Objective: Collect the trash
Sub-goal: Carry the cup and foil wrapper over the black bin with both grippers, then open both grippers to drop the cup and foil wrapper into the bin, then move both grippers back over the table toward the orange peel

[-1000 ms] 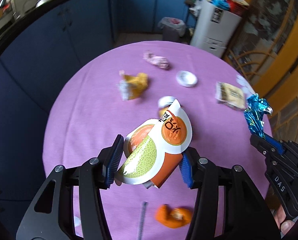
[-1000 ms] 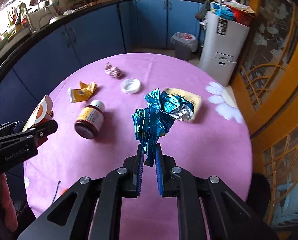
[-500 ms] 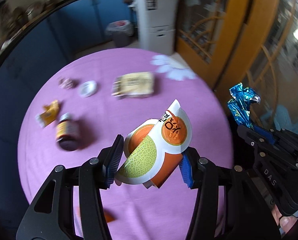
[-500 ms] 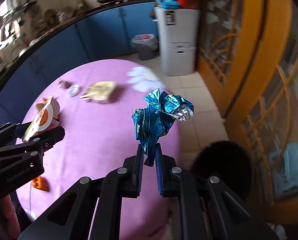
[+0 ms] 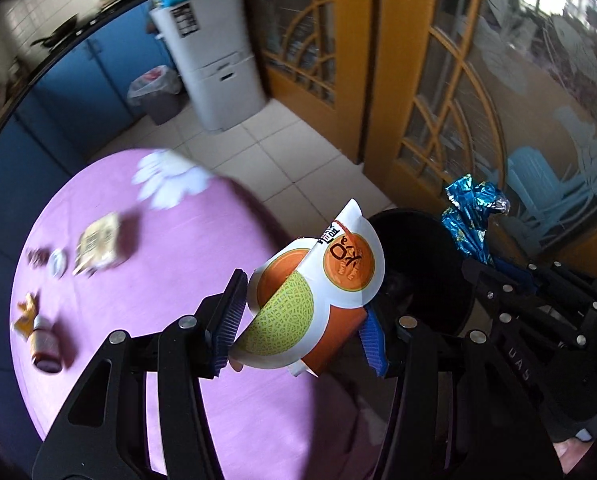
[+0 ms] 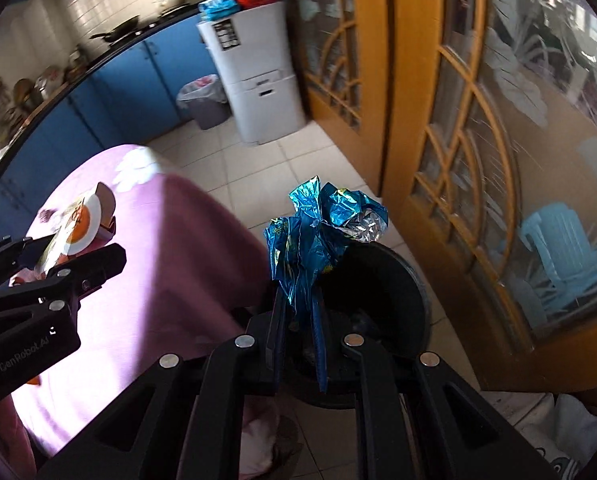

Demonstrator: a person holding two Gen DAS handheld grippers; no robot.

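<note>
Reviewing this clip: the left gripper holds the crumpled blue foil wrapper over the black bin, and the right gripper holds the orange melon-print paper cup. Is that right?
Not quite: the sides are swapped. The right wrist view shows the right gripper holding the crumpled blue foil wrapper over the black bin; the left gripper holds the orange melon-print paper cup.

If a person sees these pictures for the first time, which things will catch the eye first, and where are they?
First comes the crumpled blue foil wrapper, pinched in the right hand-held gripper just above the black bin on the tiled floor. Next is the orange melon-print carton, clamped in the left hand-held gripper at the edge of the purple table, where more litter lies.
</note>
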